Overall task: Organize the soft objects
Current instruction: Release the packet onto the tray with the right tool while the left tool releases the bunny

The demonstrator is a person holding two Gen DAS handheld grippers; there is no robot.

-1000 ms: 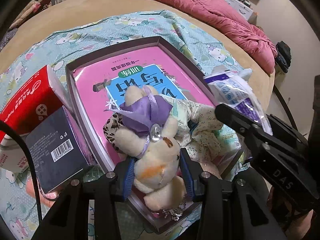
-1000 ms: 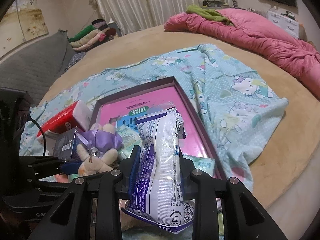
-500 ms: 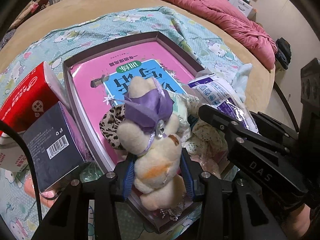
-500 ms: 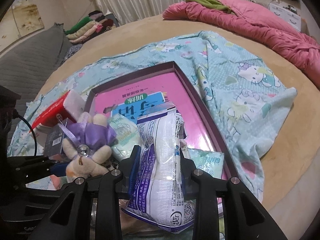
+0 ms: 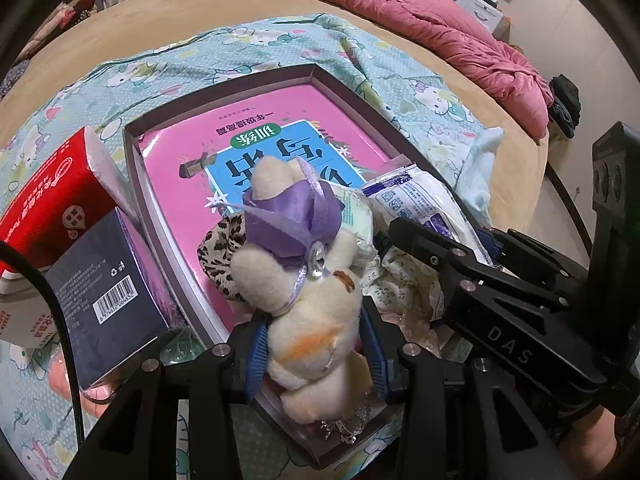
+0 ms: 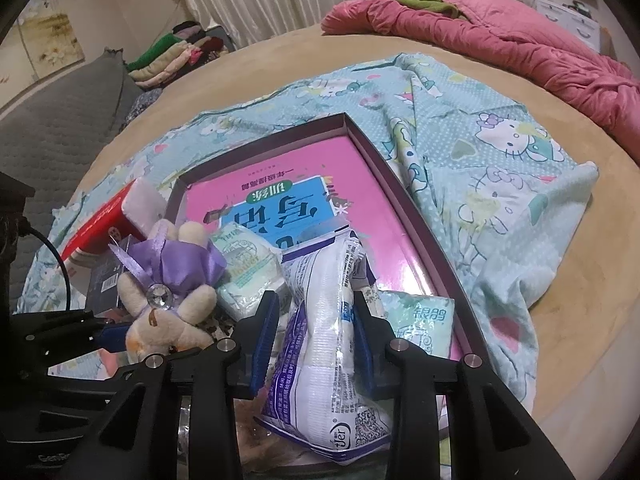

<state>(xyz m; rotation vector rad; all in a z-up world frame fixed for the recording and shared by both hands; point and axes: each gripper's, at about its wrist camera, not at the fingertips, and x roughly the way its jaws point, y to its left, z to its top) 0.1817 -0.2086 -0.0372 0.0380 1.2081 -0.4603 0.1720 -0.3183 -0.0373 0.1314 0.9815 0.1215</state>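
Note:
A cream plush toy with a purple bow is squeezed between the blue pads of my left gripper, which is shut on it above the near end of a purple-rimmed box. A pink book lies in the box. My right gripper holds a white and purple wipes pack upright over the box's near right corner. Its jaws are opening slightly, and the pads still touch the pack. The plush toy shows to the left in the right wrist view. The pack shows to the right in the left wrist view.
A red tissue box and a dark barcoded box lean on the box's left rim. Green tissue packs and a leopard-print piece lie inside. A cartoon-cat sheet covers the bed, with a pink quilt at the back.
My right gripper with the wipes pack has come in closer to the plush toy over the box. The left gripper and the toy have stayed put.

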